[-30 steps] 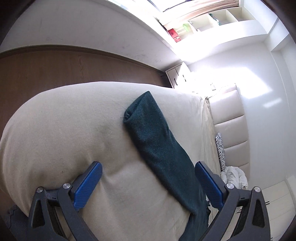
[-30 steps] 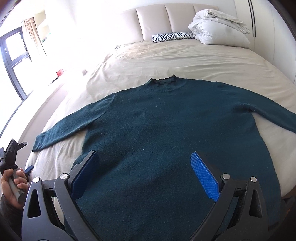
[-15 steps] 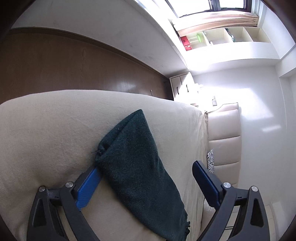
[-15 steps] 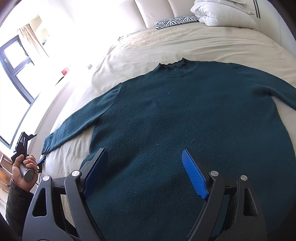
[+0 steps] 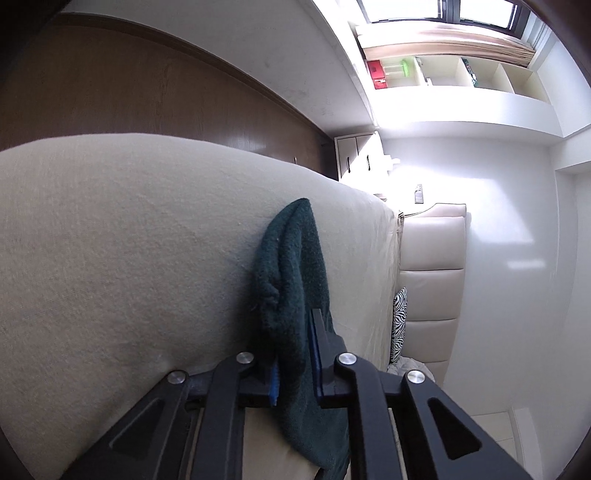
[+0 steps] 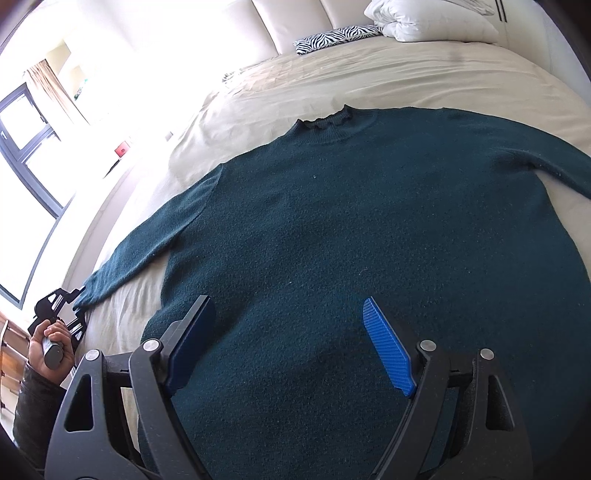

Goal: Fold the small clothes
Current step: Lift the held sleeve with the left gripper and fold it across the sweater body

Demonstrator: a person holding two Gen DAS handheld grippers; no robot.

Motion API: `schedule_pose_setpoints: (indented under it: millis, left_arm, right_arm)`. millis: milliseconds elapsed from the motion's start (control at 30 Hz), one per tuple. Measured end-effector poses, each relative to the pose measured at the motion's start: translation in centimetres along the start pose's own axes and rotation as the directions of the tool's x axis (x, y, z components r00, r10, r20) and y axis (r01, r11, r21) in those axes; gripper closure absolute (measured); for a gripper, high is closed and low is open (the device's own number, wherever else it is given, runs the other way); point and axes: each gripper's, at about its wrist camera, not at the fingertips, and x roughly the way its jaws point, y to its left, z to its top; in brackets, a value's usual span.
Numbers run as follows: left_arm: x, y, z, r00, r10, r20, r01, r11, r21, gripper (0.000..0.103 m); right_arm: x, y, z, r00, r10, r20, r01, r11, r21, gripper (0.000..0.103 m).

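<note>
A dark green sweater (image 6: 369, 229) lies flat and face up on the beige bed (image 6: 406, 74), neck toward the headboard, both sleeves spread out. My left gripper (image 5: 293, 354) is shut on the cuff end of the left sleeve (image 5: 291, 266) at the bed's side edge; it also shows small in the right wrist view (image 6: 75, 301). My right gripper (image 6: 288, 325) is open and empty, low over the sweater's lower body near the hem.
A zebra-print pillow (image 6: 332, 35) and a white duvet (image 6: 428, 22) lie at the headboard. A brown wooden panel (image 5: 147, 92) and white shelves (image 5: 461, 77) are beyond the bed's left side. A window (image 6: 22, 140) is at the left.
My left gripper has closed on the sleeve cuff, which was between its open fingers before. My right gripper has moved lower and closer over the sweater's lower body, still open.
</note>
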Motion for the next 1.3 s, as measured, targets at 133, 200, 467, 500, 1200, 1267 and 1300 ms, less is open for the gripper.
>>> schedule_pose_setpoints:
  millis: [133,200,467,500,1200,1267,1300]
  left_arm:
    - [-0.3,-2.5,-1.8,0.997,0.061,0.038,-0.065,0.992,0.106,0.095]
    - [0.5,-4.8,-3.3,0.997,0.078,0.023,-0.081,0.978,0.193,0.095]
    - [5.5,-16.1,-16.0,0.988,0.150,-0.023,-0.101,0.765,0.636,0.095]
    - [6.4,-17.3,-18.2,0.986,0.160,-0.039,-0.091,0.725,0.683,0.095]
    - [18.2,-20.1,-54.7,0.914,0.360,-0.186,0.166,0.086,0.982,0.095]
    - [18.9,-19.7,-55.5,0.913,0.367,-0.179,0.170,0.057,0.984,0.094]
    - [19.1,-19.5,-55.9,0.911,0.372,-0.179,0.172,0.053,0.984,0.094]
  right_arm:
    - [-0.2,-1.6,0.0,1.000,-0.008,0.010,0.007,0.999,0.031,0.021]
    - [-0.5,-2.8,0.1,1.000,-0.013,0.020,0.012,0.999,0.052,0.021]
    - [-2.2,-9.5,0.2,0.997,-0.041,0.063,0.029,0.983,0.182,0.021]
    - [-2.6,-10.5,0.2,0.997,-0.046,0.069,0.031,0.980,0.198,0.021]
    - [-7.4,-23.4,0.6,0.977,-0.159,0.144,0.090,0.914,0.397,0.021]
    - [-7.0,-23.6,0.6,0.977,-0.164,0.136,0.096,0.910,0.403,0.021]
    - [-6.9,-23.6,0.3,0.978,-0.166,0.130,0.100,0.908,0.407,0.021]
